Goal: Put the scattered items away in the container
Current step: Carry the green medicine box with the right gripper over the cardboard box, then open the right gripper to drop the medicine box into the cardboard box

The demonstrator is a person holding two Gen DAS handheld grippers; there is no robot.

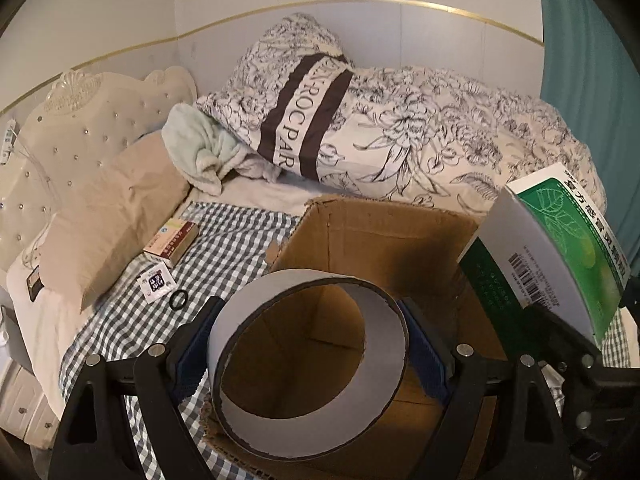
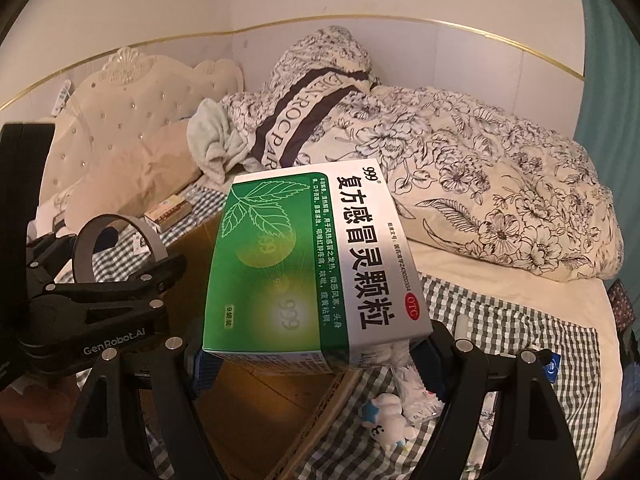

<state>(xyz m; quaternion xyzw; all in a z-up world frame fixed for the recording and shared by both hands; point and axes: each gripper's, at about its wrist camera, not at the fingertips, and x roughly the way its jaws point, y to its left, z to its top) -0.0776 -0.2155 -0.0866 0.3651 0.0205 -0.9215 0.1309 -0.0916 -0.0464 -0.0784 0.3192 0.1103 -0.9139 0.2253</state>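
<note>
both loads hang over the cardboard box on the bed: left hand-held gripper clamps a tape ring, right hand-held gripper a green medicine box. next, i'd say, lower and release.

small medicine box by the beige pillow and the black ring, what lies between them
A small white packet on the checked sheet, between the small medicine box and black ring; left wrist view.
</note>
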